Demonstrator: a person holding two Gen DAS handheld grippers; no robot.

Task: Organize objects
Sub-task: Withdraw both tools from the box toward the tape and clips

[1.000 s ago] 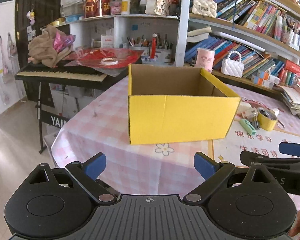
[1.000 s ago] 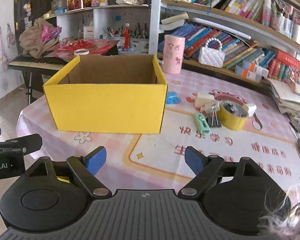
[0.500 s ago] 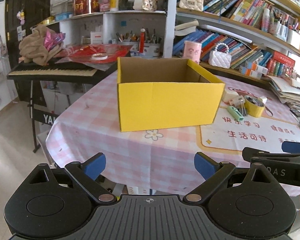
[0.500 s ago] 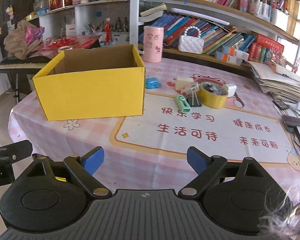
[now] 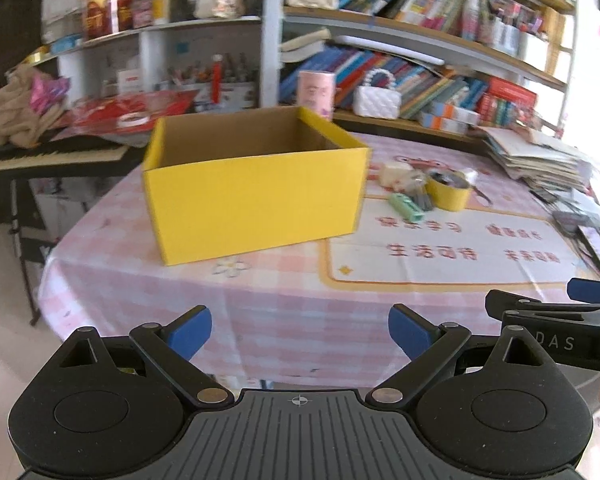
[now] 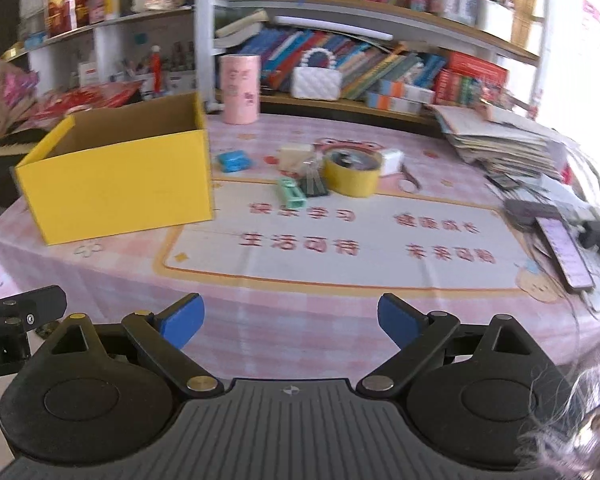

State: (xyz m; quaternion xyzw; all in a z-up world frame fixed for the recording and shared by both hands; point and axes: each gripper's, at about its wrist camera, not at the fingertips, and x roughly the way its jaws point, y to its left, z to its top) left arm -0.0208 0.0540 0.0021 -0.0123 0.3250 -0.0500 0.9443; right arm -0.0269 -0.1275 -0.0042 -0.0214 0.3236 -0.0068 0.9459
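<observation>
An open yellow cardboard box point(image 5: 252, 196) point(image 6: 120, 184) stands on the pink checked table. Right of it lie a yellow tape roll point(image 6: 352, 174) point(image 5: 448, 194), a green stapler-like item point(image 6: 291, 194) point(image 5: 406, 206), binder clips point(image 6: 314, 182), a blue item point(image 6: 233, 160) and white erasers point(image 6: 390, 160). My left gripper point(image 5: 300, 330) is open and empty, off the table's near edge. My right gripper point(image 6: 290, 320) is open and empty, also short of the table edge; it shows in the left wrist view point(image 5: 556, 312).
A pink cylinder point(image 6: 240, 88) stands behind the box. A paper stack point(image 6: 504, 144) and phones point(image 6: 564, 248) lie at the table's right. Bookshelves point(image 6: 380, 40) run behind. A keyboard piano point(image 5: 48, 156) stands left of the table.
Both grippers have pulled back from the table and turned right; the box now looks smaller and farther. Both stay open and empty.
</observation>
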